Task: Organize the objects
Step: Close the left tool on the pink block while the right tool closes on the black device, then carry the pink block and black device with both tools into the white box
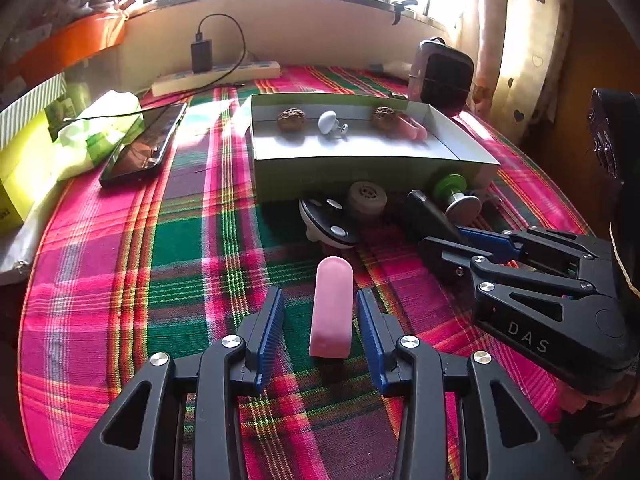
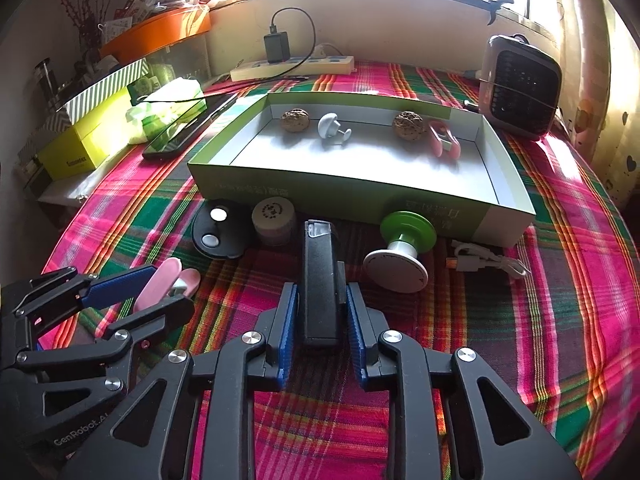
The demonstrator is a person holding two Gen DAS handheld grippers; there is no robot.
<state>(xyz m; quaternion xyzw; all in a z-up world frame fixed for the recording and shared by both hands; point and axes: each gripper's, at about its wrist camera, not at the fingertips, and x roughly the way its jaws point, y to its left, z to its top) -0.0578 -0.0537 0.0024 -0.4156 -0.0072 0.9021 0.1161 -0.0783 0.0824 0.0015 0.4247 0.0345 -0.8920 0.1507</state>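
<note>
My left hand-held gripper points steeply down at the plaid cloth on the counter. Its ribbed blue pads stand apart on either side of a pink clip, a smooth, rounded plastic bar lying lengthwise between them; a gap shows on each side, so that gripper is released, nothing grasped.

My right hand-held gripper tilts down at much the same angle. Its blue pads sit against the sides of a black lighter, a slim glossy rectangular body with a metal top, which lies along the line of the fingers with its far end towards the box. I read that gripper as clenched on the lighter.

Just beyond the lighter stands a shallow cardboard box with green outer walls and a pale inside. In it lie two wrinkled brown walnuts, a white knob and another pink clip. Against its near wall, on the cloth, sit a black oval disc with silver studs, a round grey cap, and a green and white spool lying tilted. A coiled white cable lies to the right of the spool.
</note>
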